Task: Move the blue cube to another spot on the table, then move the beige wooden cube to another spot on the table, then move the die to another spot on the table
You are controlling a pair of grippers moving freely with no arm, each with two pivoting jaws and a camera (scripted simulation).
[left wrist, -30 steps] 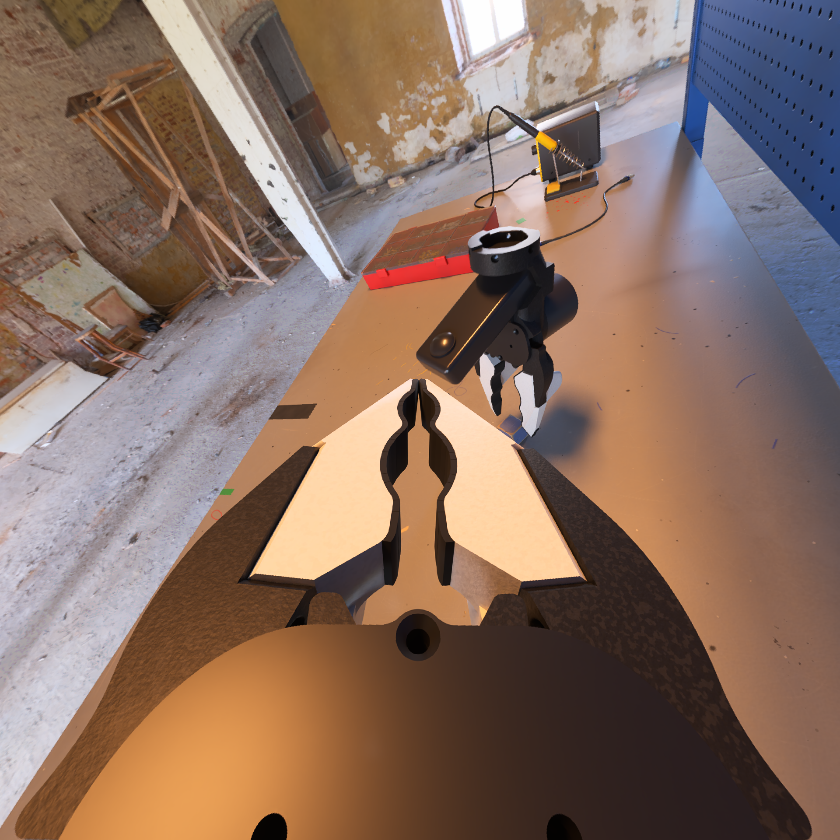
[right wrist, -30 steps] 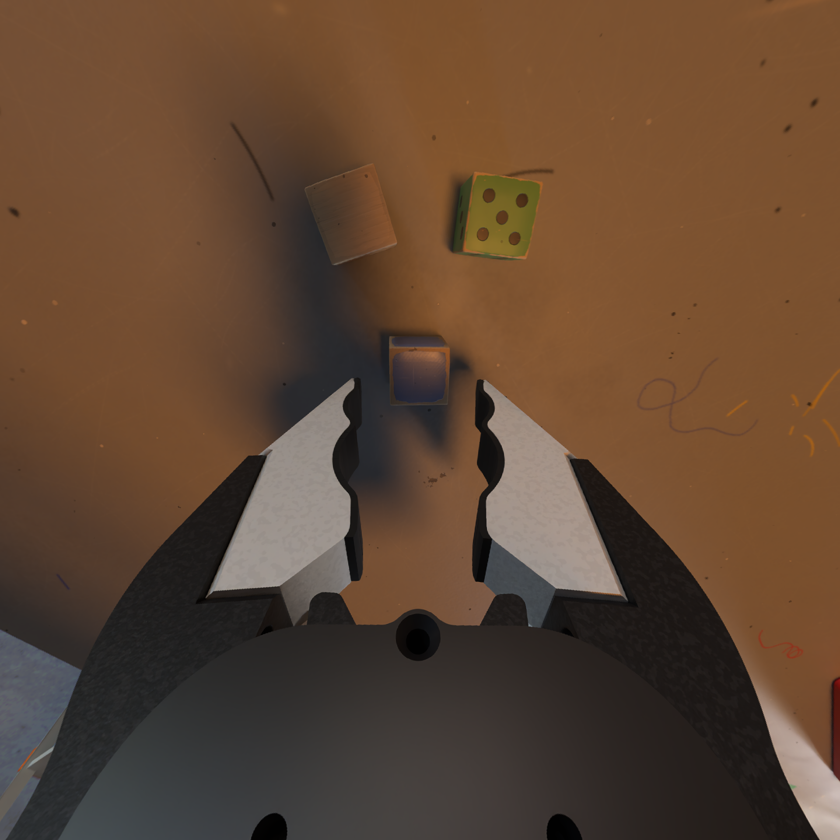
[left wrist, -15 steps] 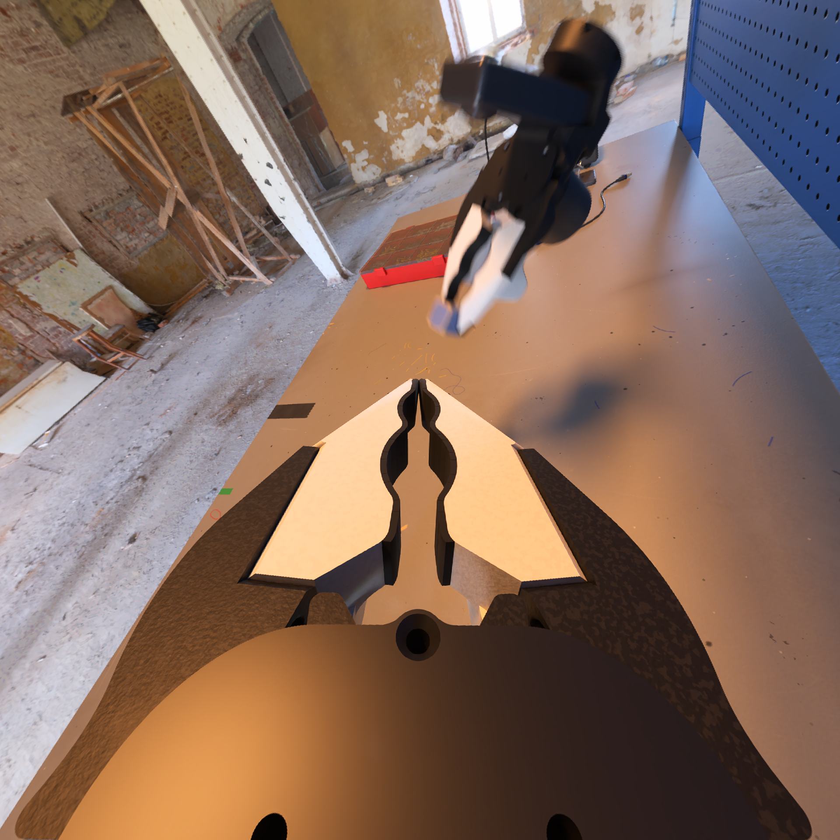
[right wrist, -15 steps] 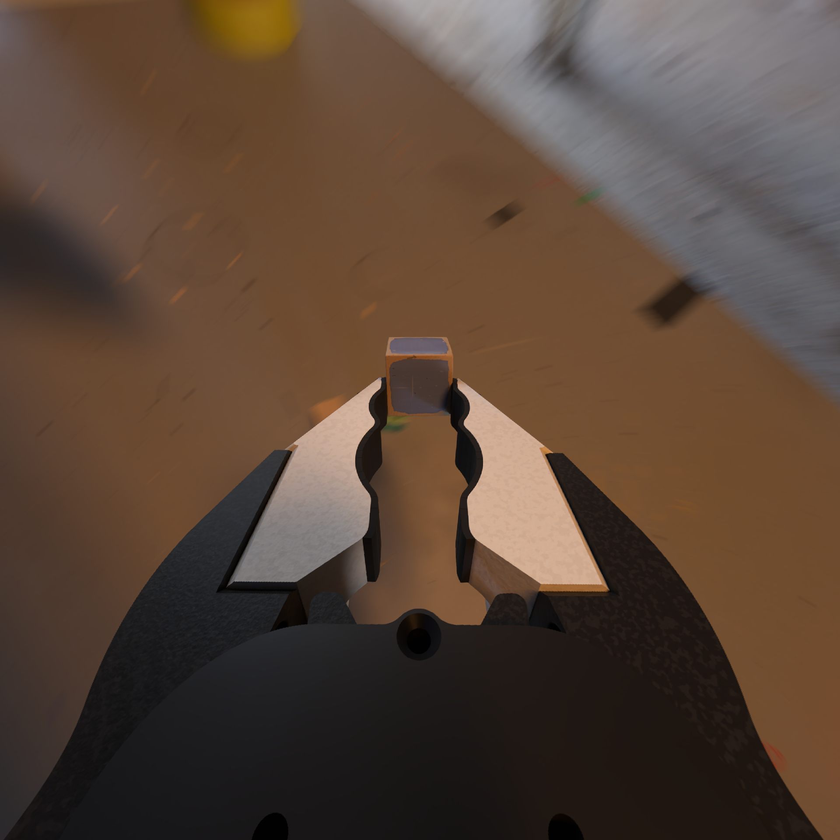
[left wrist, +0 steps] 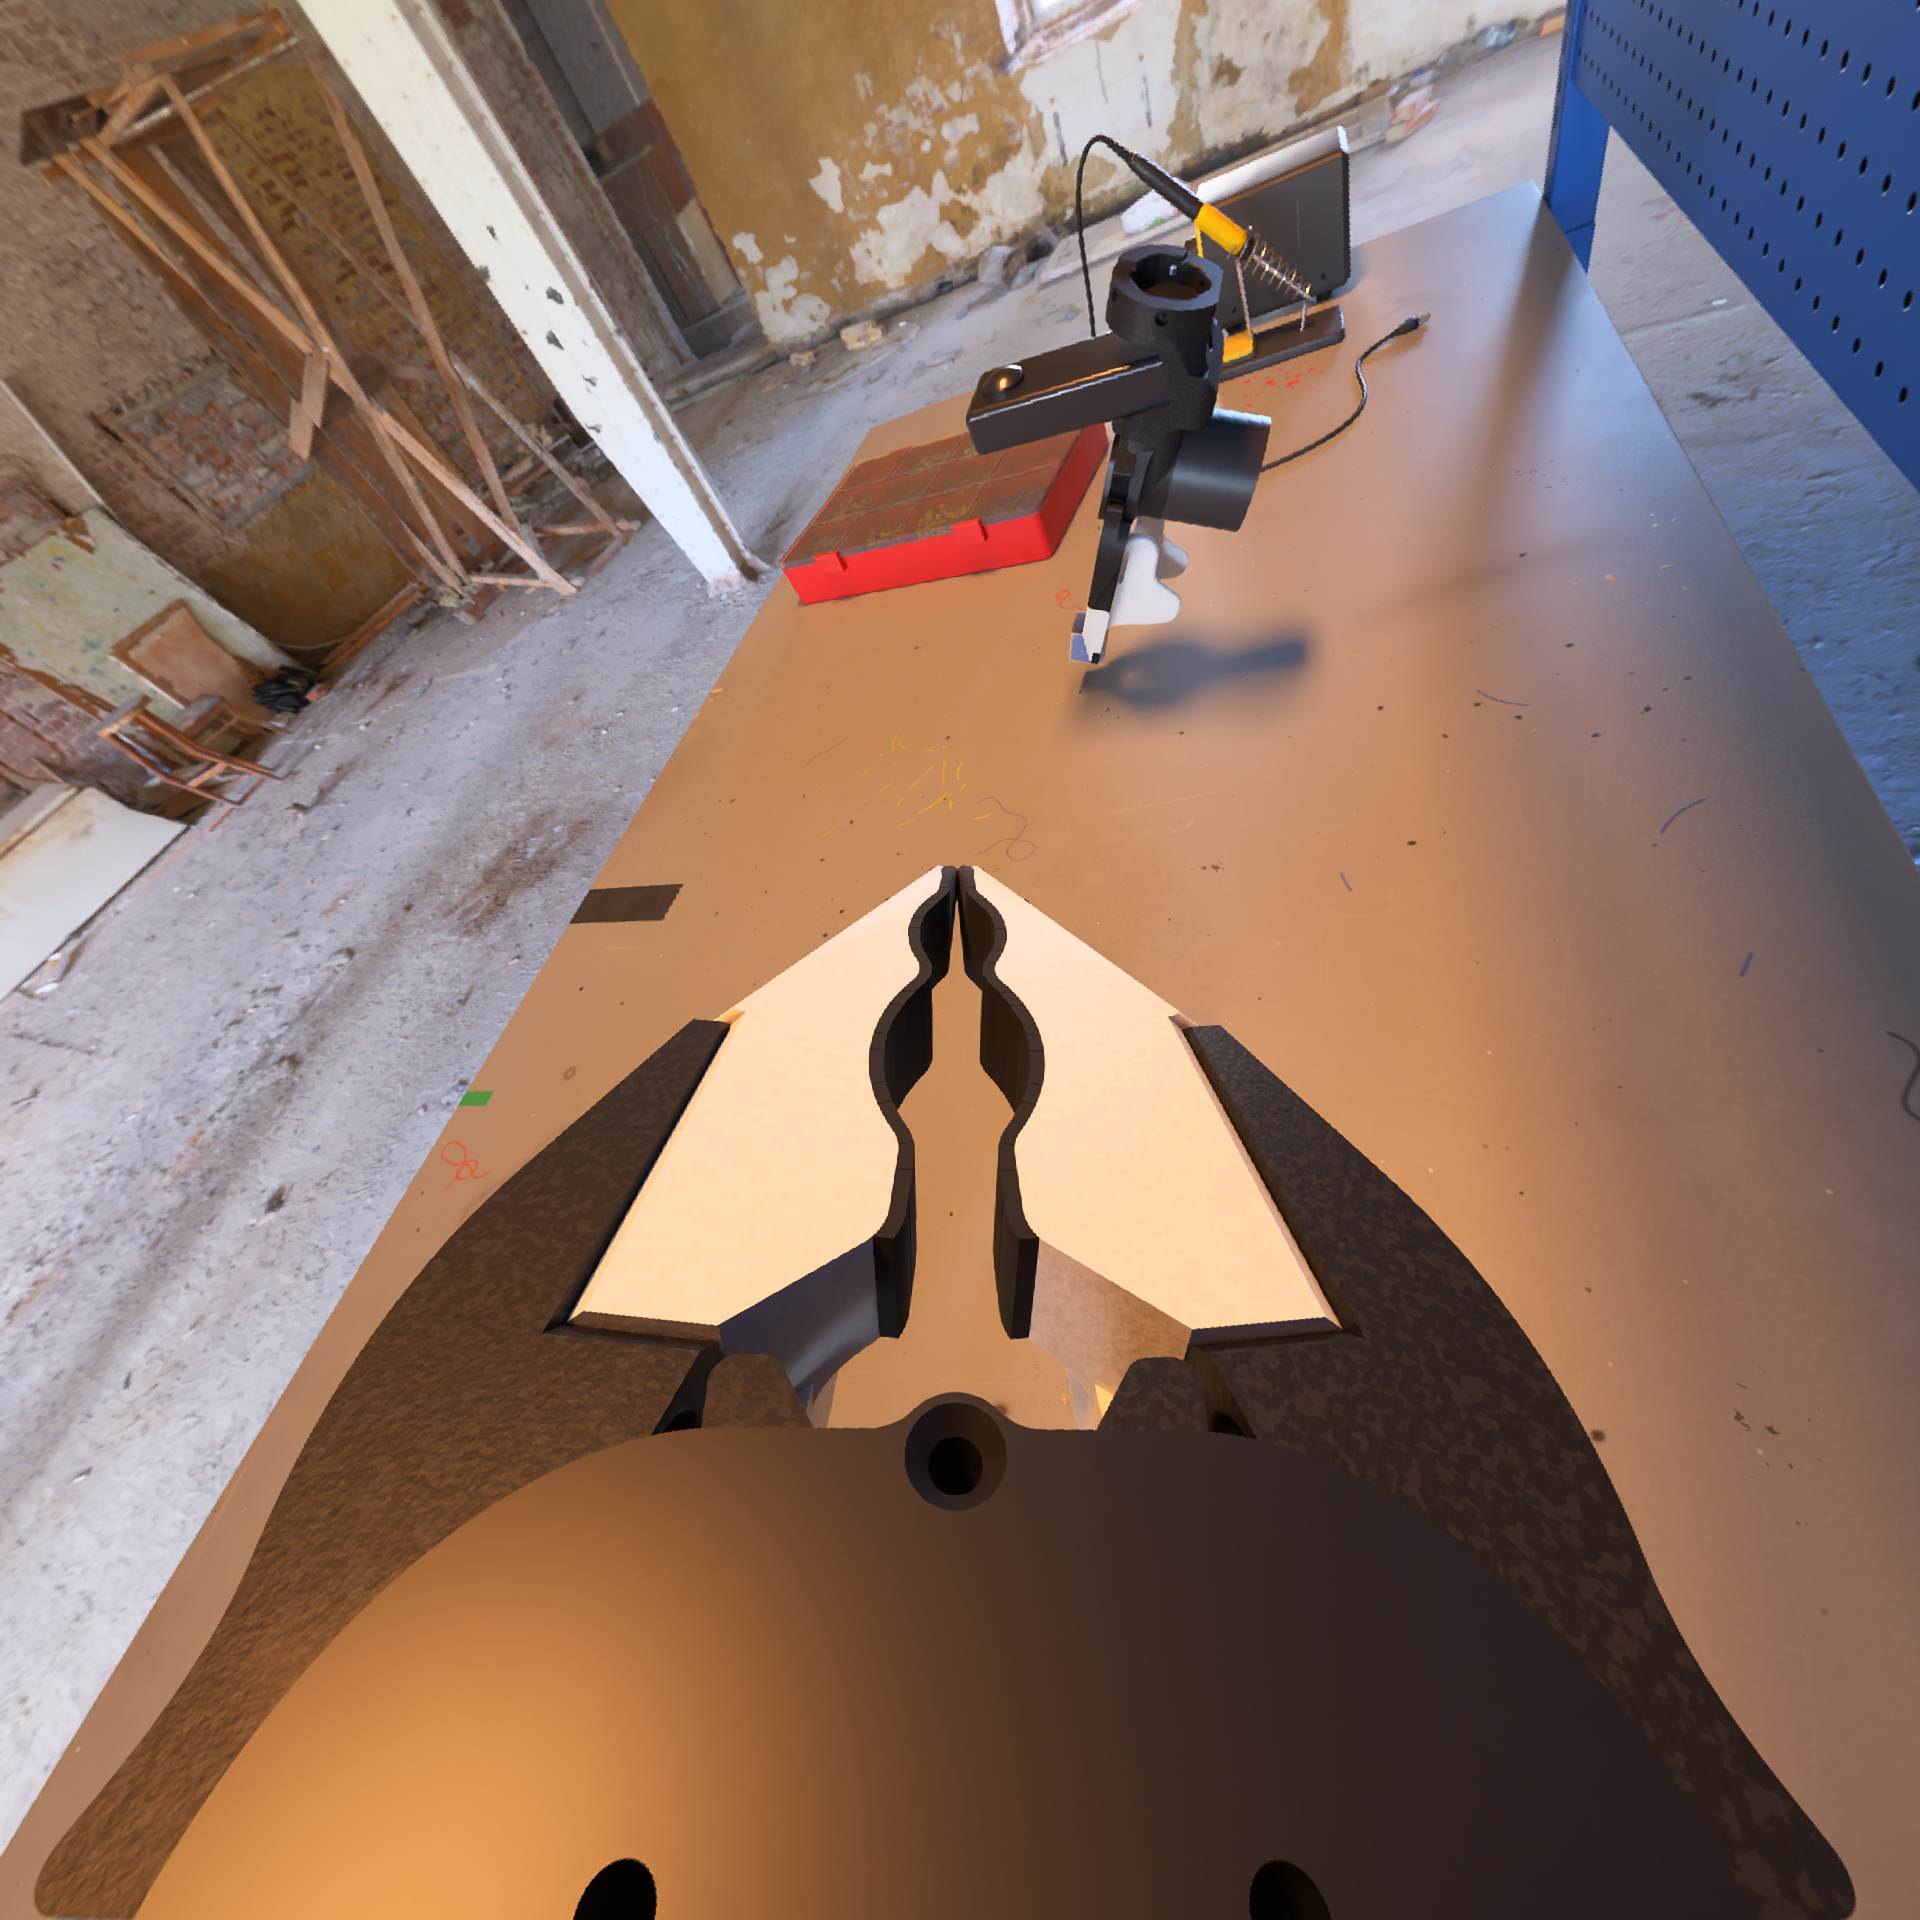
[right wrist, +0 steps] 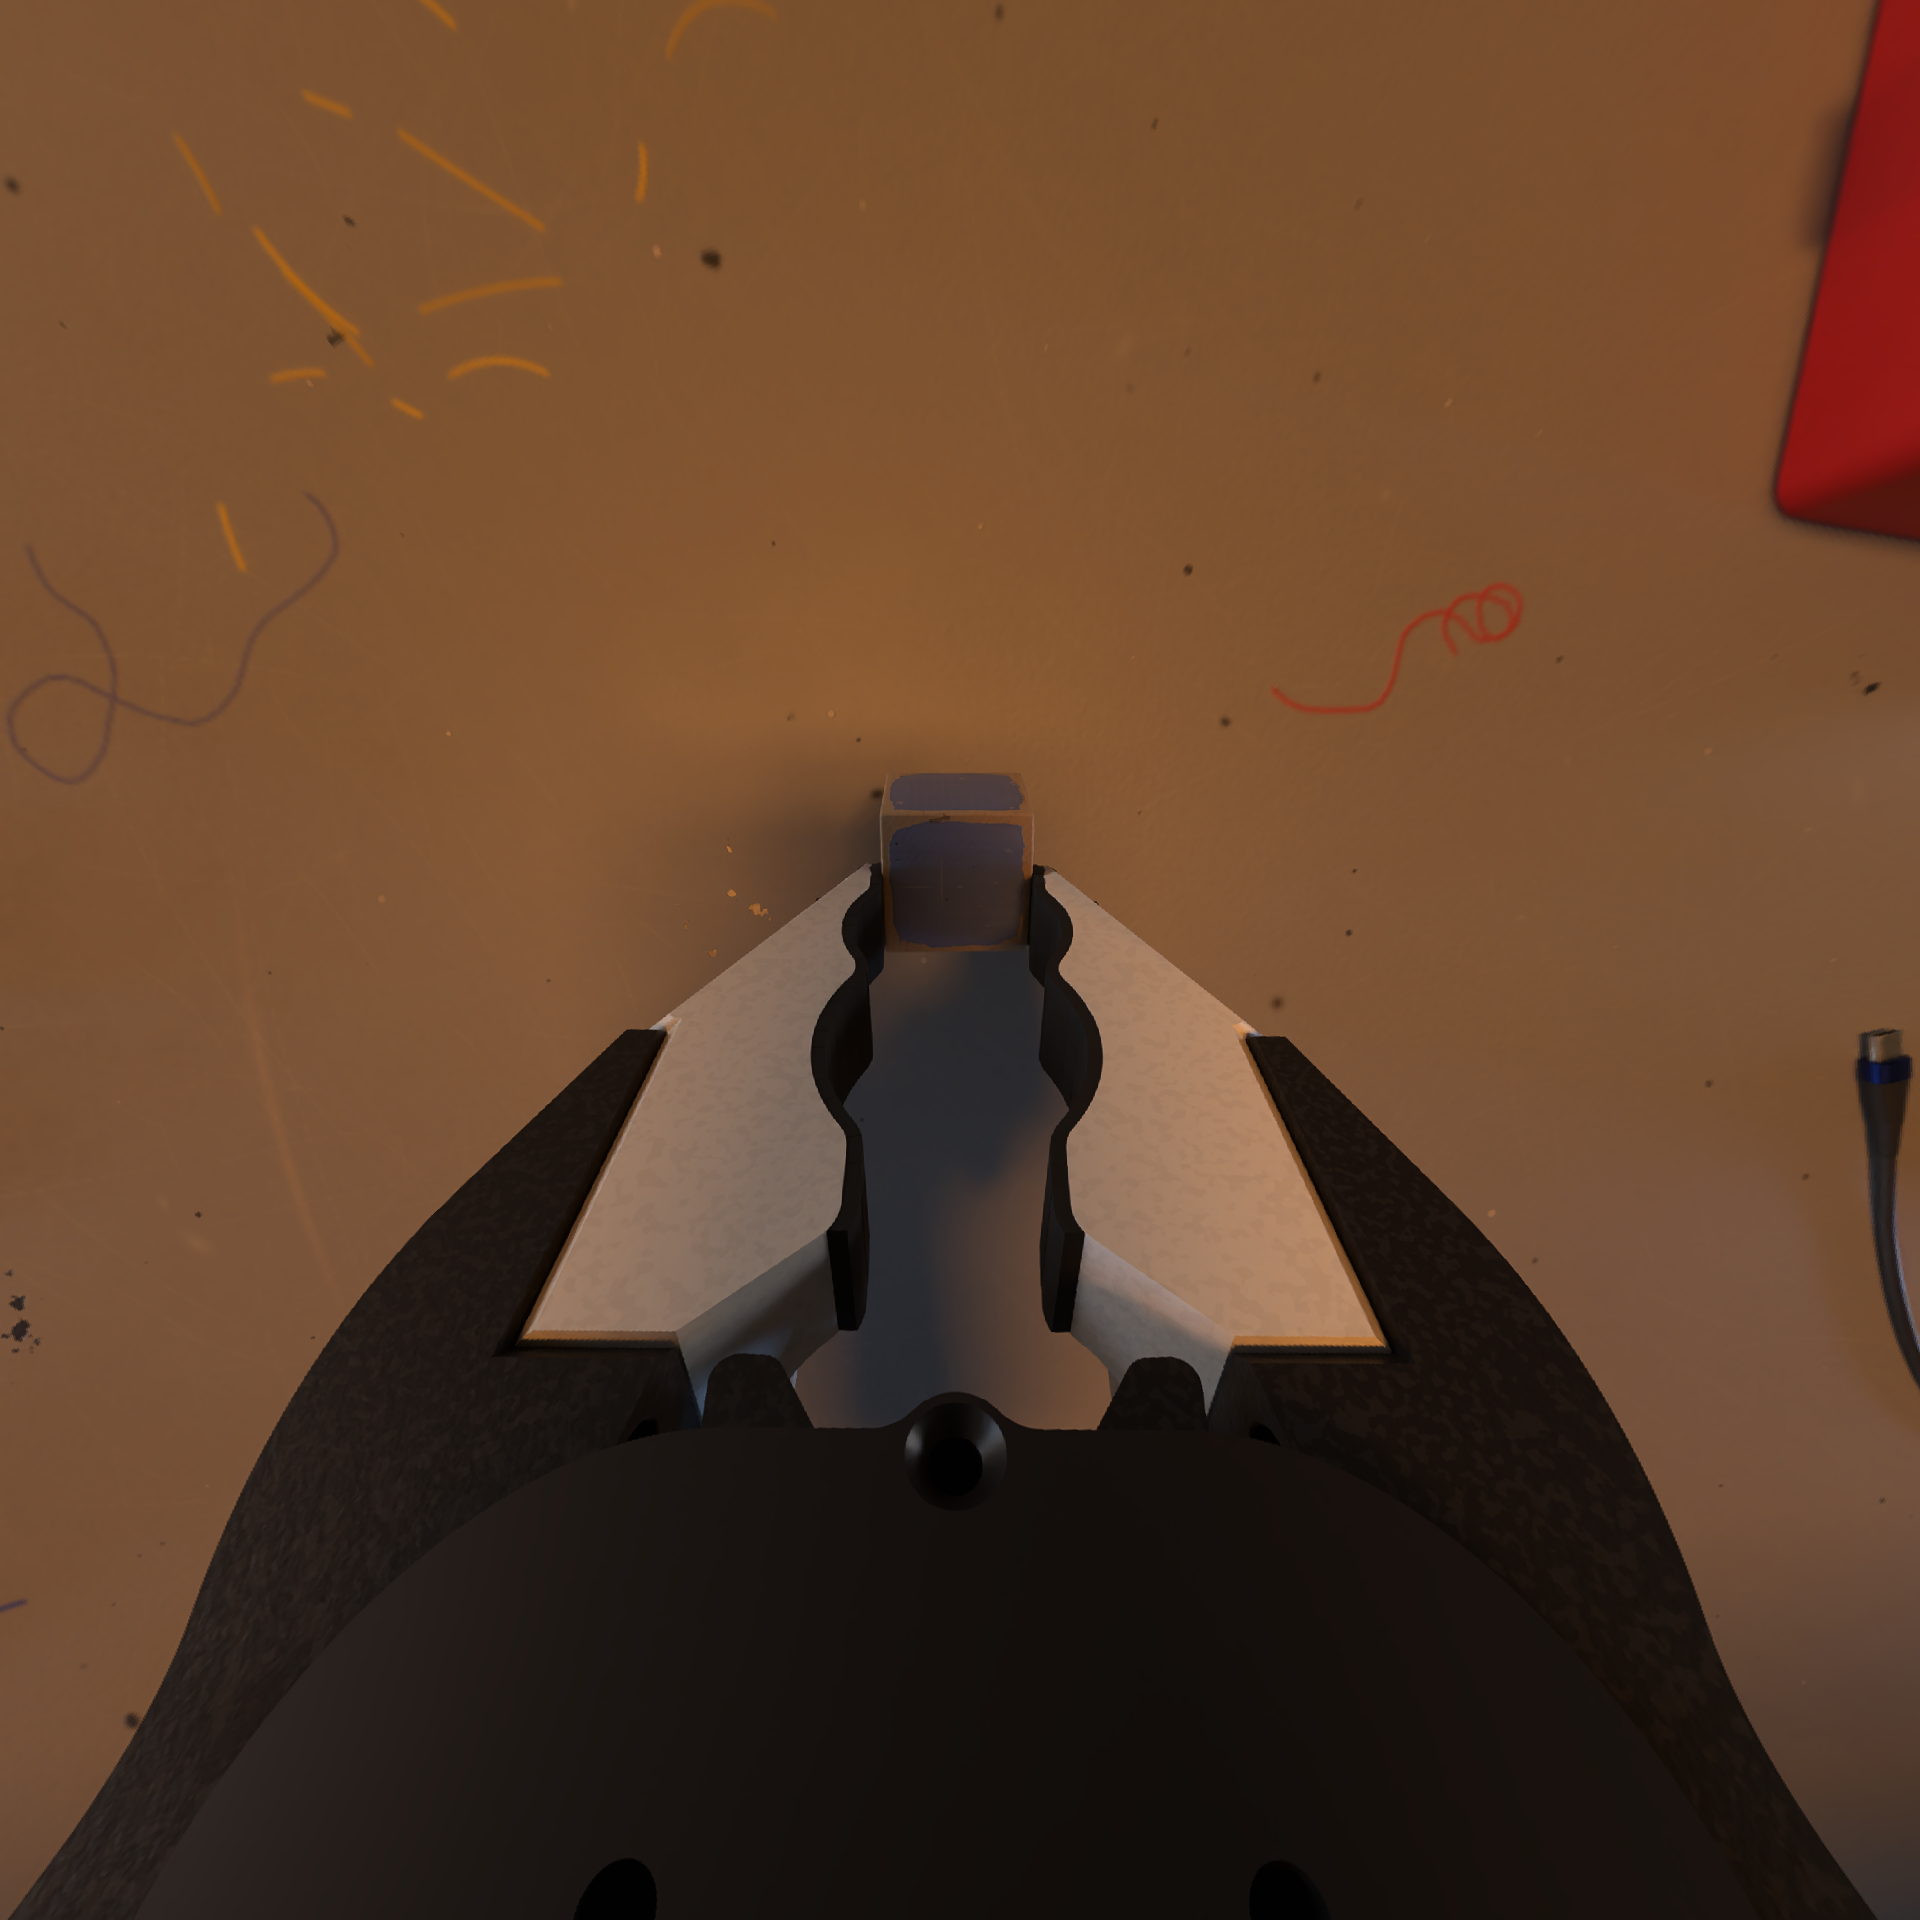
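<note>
My right gripper [right wrist: 956, 883] is shut on the blue cube [right wrist: 956, 878], a small cube with blue faces and tan edges, held at the fingertips and pointing down at the brown table [right wrist: 935, 468]. In the left wrist view the right gripper [left wrist: 1091, 634] hangs just above the table near the red box, with the blue cube [left wrist: 1086, 646] at its tips over its own shadow. My left gripper [left wrist: 956, 878] is shut and empty, low over the table. The beige wooden cube and the die are in neither view.
A red parts box [left wrist: 935, 509] lies at the table's left edge; its corner shows in the right wrist view [right wrist: 1860, 312]. A soldering station [left wrist: 1268, 249] stands at the far end. A cable end [right wrist: 1886, 1081] lies to the right. A blue pegboard [left wrist: 1766, 156] stands at the far right.
My right gripper closed on the blue cube, lifted it, and carried it away from the other cubes toward the red box; it now points down, low over the table. The left gripper stayed still.
</note>
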